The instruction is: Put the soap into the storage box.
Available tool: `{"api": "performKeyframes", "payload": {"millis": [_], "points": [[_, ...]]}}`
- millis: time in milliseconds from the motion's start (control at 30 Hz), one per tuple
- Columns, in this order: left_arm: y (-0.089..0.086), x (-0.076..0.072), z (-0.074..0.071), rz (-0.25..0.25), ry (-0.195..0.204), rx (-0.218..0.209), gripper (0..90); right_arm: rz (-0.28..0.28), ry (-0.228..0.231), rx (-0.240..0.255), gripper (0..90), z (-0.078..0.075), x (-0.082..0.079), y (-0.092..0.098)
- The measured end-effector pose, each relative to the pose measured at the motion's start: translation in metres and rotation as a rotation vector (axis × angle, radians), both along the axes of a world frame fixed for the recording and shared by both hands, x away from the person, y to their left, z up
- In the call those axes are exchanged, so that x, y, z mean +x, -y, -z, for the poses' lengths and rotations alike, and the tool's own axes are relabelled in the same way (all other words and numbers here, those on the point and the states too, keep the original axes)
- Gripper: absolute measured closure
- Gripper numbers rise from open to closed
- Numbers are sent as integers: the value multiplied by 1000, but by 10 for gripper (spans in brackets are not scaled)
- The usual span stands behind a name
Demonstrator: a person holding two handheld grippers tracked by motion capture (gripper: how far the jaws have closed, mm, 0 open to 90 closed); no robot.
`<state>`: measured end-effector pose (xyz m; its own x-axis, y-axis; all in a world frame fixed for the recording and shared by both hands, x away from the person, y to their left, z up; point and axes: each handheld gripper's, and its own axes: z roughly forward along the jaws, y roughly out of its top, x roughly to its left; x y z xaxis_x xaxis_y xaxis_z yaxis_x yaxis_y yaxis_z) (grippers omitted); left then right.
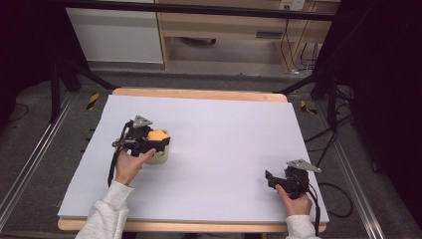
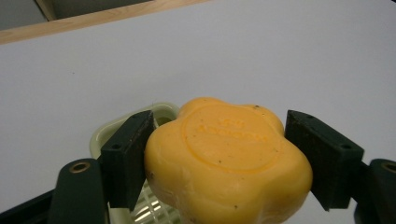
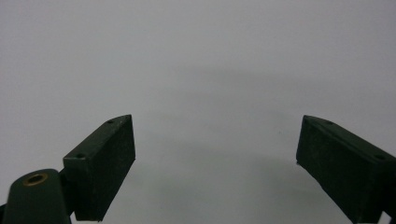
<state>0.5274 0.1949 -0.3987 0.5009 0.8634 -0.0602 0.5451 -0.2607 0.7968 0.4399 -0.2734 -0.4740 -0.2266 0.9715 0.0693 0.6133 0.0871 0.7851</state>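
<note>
Orange soap [image 2: 227,158] — between left jaws

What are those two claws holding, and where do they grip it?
The left gripper clamps an orange soap by its two opposite sides, above a pale dish. The right gripper is open and holds nothing.

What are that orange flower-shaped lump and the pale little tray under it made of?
The orange lump looks like a soap bar: waxy matt surface, stamped round seal, tiny dark specks. The pale tray seems to be moulded plastic, glossy with a slatted grid, probably a soap dish.
</note>
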Motion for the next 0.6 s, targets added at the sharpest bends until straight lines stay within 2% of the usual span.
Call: {"api": "performKeyframes", "payload": {"millis": [300, 600], "points": [[-13, 13, 7, -45, -15, 6, 254, 0, -3, 3, 121, 0, 0, 0], [-14, 18, 15, -50, -26, 21, 254, 1, -6, 4, 122, 0, 0, -1]]}}
